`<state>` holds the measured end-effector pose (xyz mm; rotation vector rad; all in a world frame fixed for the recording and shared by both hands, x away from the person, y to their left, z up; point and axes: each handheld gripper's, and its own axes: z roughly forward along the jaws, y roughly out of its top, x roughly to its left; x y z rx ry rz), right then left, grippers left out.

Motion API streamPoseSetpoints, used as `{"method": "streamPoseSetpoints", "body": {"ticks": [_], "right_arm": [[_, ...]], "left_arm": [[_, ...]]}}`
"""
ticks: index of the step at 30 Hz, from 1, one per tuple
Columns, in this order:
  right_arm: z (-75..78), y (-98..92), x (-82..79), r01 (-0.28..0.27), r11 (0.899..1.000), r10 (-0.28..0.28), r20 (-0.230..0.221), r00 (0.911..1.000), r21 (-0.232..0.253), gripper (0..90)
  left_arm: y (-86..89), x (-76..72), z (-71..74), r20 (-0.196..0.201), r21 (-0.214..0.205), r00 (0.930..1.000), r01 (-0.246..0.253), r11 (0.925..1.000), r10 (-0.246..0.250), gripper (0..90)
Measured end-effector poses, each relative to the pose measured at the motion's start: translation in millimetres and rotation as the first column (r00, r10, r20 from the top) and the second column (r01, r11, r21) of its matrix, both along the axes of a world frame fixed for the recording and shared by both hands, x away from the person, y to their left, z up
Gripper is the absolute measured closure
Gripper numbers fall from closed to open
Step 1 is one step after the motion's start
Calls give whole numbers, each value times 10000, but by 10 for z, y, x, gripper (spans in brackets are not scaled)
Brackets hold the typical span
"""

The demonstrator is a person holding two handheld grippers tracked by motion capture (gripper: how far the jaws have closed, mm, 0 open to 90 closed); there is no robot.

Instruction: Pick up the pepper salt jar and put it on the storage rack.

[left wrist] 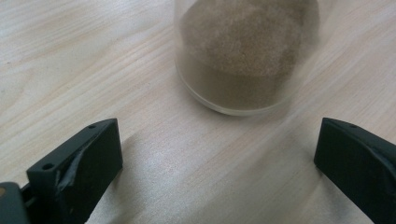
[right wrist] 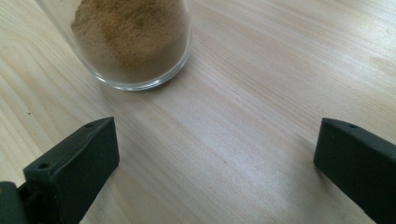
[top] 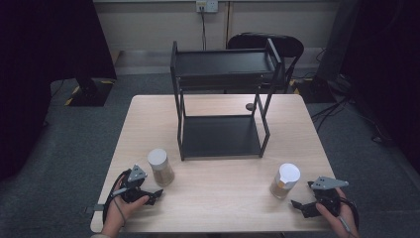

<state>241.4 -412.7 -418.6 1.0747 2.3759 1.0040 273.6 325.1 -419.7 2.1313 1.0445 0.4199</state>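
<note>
A: Where do the two jars stand?

B: Both are on the tabletop [top: 218, 188], in front of the black shelf rack [top: 223, 104]. The left jar [top: 161, 167] is just beside the left claw [top: 157, 193], and the right jar [top: 285, 181] is just beside the right claw [top: 297, 204].

A: Is either claw clenched on anything?

B: No. Both are released, jaws spread wide with only bare wood between them. In the left gripper view the left jar [left wrist: 245, 56] sits ahead of the jaws, apart from them. In the right gripper view the right jar [right wrist: 135, 42] is ahead and off to the left.

A: What can't you make out?

B: Both gripper views cut the jars off at the top, so the lids are out of frame there; only tan powder behind glass shows, and the left jar is blurred. A small dark thing [top: 250, 106] beside the rack's far leg is too small to identify. The person's hands are cut off at the bottom edge.
</note>
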Motion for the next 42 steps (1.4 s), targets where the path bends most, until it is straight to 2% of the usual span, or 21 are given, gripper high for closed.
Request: {"method": "streamPoseSetpoints", "body": {"ticks": [3,10,16,19,21,42], "right_arm": [[1,0,0,4,10000,-4,-5,10000,0,0],[0,0,0,3,10000,-3,-2,10000,1,0],[0,0,0,1,10000,-1,1,10000,1,0],[0,0,0,4,10000,-4,-2,10000,1,0],[0,0,0,3,10000,-3,-3,10000,3,0],[-1,0,-1,0,10000,0,5,10000,2,0]], "left_arm": [[30,2,1,-73,-285,9999,-106,9995,104,27],[55,-4,27,21,-528,9999,-155,9985,156,29],[82,16,41,19,-913,9998,-175,9957,177,30],[79,27,66,46,-865,9999,-138,9962,143,30],[89,36,68,6,-1028,9999,-150,9946,151,30],[119,116,233,238,-1294,9997,-4,9916,35,30]]}}
